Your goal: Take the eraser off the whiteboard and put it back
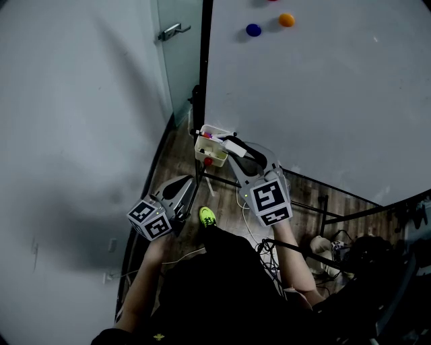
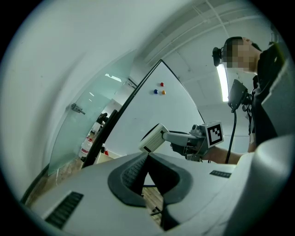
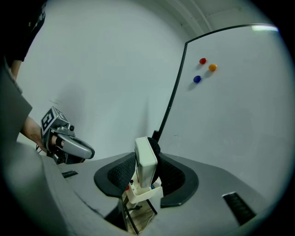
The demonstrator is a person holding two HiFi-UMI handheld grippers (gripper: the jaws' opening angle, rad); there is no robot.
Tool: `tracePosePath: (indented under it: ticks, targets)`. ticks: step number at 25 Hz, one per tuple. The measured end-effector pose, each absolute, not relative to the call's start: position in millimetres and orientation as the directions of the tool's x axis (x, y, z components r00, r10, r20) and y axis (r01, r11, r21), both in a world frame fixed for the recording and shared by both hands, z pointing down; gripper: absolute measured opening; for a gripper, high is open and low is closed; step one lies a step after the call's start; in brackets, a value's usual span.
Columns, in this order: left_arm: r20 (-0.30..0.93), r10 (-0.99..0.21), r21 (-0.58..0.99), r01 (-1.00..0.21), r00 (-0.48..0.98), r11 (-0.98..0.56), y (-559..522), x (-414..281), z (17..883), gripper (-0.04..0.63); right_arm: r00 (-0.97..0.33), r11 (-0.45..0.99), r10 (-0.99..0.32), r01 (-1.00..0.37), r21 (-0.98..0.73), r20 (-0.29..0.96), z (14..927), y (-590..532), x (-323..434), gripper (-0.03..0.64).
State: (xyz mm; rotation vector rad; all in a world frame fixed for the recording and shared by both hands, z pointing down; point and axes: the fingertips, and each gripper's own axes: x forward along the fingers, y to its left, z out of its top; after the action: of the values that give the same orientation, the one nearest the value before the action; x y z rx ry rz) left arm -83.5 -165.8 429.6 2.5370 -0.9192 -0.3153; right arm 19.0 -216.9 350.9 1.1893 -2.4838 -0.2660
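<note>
My right gripper (image 1: pixel 241 153) is shut on the white eraser (image 1: pixel 234 145), and I hold it just in front of the whiteboard (image 1: pixel 323 94). In the right gripper view the eraser (image 3: pixel 145 161) stands upright between the jaws, above the white marker tray (image 3: pixel 144 194). That tray (image 1: pixel 201 152) hangs at the board's lower left corner. The left gripper view shows the eraser (image 2: pixel 153 138) out ahead, off the board. My left gripper (image 1: pixel 191 186) hangs lower left, shut with nothing in it.
Blue (image 1: pixel 253 29) and orange (image 1: pixel 287 19) magnets stick high on the board. A glass door with a handle (image 1: pixel 174 31) stands left of the board. Stand legs and cables (image 1: pixel 316 202) cross the wooden floor. A yellow-green shoe (image 1: pixel 207 216) shows below.
</note>
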Motion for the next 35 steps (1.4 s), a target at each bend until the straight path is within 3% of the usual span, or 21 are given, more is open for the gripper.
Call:
tracePosePath:
  ticks: [35]
  targets:
    - [-0.063,-0.680,0.500,-0.567,0.730,-0.655,-173.8,-92.7,429.0,0.020,-0.600,0.680,-0.732,-0.673,0.292,0.324,384.5,-246.2,6.5,0.158]
